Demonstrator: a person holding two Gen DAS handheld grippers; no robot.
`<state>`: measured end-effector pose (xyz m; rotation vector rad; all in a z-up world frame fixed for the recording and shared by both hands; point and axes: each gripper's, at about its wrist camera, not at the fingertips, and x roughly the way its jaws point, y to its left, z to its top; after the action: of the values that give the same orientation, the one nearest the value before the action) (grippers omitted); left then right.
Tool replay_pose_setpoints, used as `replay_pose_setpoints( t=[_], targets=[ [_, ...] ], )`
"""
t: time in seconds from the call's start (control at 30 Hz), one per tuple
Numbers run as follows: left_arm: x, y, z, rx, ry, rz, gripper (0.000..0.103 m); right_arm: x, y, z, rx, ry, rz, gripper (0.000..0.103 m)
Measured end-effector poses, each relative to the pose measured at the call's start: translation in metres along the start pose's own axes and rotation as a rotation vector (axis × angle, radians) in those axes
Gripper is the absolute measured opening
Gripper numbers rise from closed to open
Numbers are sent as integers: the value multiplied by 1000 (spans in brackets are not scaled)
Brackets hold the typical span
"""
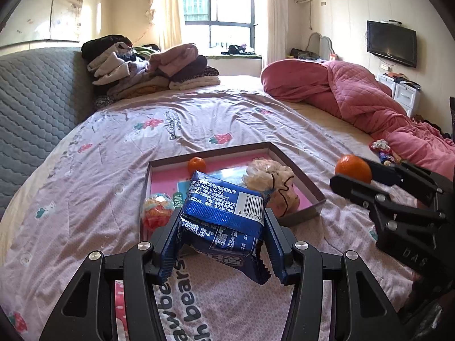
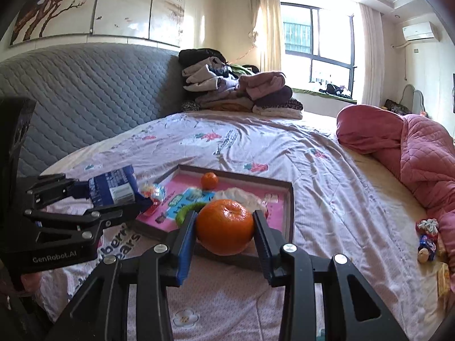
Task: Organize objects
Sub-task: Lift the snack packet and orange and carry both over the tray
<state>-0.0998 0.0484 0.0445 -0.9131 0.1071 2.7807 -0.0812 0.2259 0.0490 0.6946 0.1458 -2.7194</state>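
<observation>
Blue snack packet [image 1: 221,213] sits clamped in left gripper [image 1: 221,238], above tray [image 1: 295,167].

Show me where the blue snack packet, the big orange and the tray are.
blue snack packet [image 1: 224,207]: left wrist view, on its printed face, left of the barcode.
big orange [image 2: 224,228]: right wrist view, middle of its peel.
tray [image 2: 290,213]: right wrist view, right wall.

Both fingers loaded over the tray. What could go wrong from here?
1. The blue snack packet is soft and crumpled in the left gripper; it may slip or be crushed.
2. The large orange in the right gripper is round; dropped carelessly, it could roll off the shallow tray.
3. The tray already holds a small orange, a white bag and a candy pack; free room looks limited.
</observation>
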Motion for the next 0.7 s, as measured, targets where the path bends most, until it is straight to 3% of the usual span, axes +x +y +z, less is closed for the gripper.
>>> replay_pose_setpoints(
  t=[0.7],
  targets=[
    [22, 18, 32, -57, -1, 64, 55, 10, -23, 34, 10, -62, -29, 39]
  ],
)
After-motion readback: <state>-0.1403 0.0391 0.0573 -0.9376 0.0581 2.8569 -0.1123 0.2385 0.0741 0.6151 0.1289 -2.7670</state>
